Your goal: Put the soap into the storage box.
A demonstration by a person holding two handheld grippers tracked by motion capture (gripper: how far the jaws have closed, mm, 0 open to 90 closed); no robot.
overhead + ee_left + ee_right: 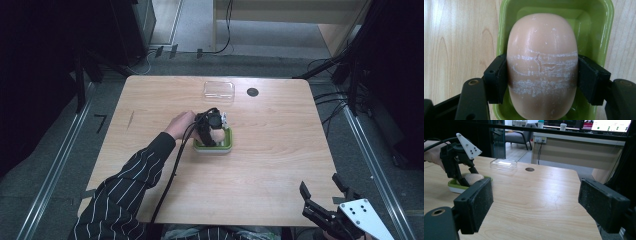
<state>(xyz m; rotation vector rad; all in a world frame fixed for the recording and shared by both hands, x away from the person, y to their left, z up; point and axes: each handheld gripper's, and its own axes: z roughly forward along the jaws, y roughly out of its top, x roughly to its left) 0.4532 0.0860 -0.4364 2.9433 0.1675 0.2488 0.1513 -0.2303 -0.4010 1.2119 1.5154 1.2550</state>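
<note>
Left gripper clamped on pale peach oval soap bar, between pads, inside green plastic dish. Judged step: lifting or seating soap. Right gripper spread wide, idle. Clear plastic lid well beyond fingers; likely next, needs free gripper.

The left claw grips a smooth, rounded, peach-coloured bar of soap across its middle, one black padded jaw pressed flat against each side. Whitish scuffed bands cross the soap between the jaws. The soap lies in a glossy lime-green rectangular plastic dish, which sits on the pale wood-grain bench.
</note>
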